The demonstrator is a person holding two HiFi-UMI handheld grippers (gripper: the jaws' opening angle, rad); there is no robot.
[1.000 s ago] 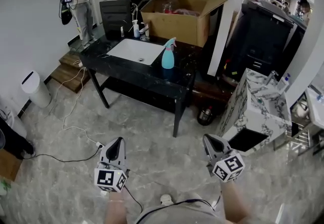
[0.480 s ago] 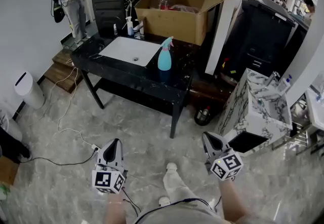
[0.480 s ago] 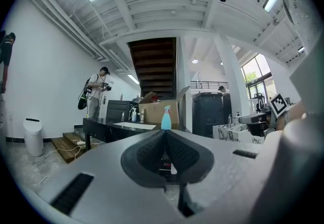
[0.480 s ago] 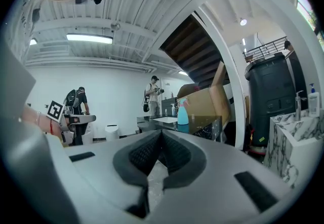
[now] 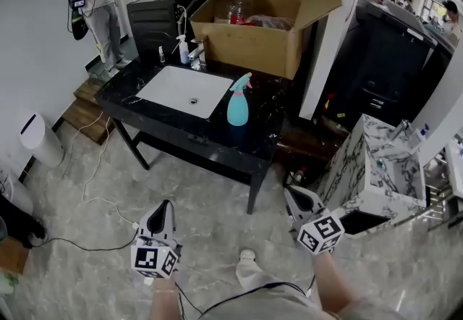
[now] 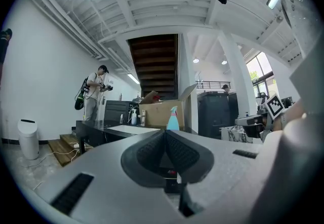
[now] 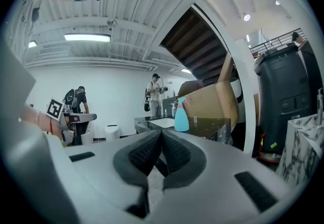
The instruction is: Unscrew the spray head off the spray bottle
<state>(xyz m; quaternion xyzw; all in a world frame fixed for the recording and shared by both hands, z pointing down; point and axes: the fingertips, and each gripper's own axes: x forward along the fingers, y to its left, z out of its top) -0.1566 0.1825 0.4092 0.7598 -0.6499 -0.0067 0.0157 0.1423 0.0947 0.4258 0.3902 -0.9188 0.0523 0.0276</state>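
As neither tool has anything in it and both are well short of the table, step in hand: judged to be the approach, before any hold on the bottle.
Left gripper (image 5: 163, 207): jaws pressed together on nothing, low at the left of the head view, over the floor.
Right gripper (image 5: 295, 195): jaws likewise closed and empty, low at the right.
Spray bottle (image 5: 239, 103): pale blue, upright on the black table (image 5: 217, 139), just right of the white sink (image 5: 181, 90) and in front of the cardboard box (image 5: 253, 43).
Spray head (image 5: 244, 82): seated on the bottle's neck, not yet loosened as far as can be seen.
Doing it well: both pairs of jaws need to spread before they arrive. One probably takes the body low and firmly, so it neither spins nor tips. The other belongs on the collar under the head, not on the trigger. The bottle should stay upright so nothing spills.
Bottle against the tools: well apart from both, ahead of them and roughly between their lines. Each gripper view shows it small, above and slightly right of the closed tips.
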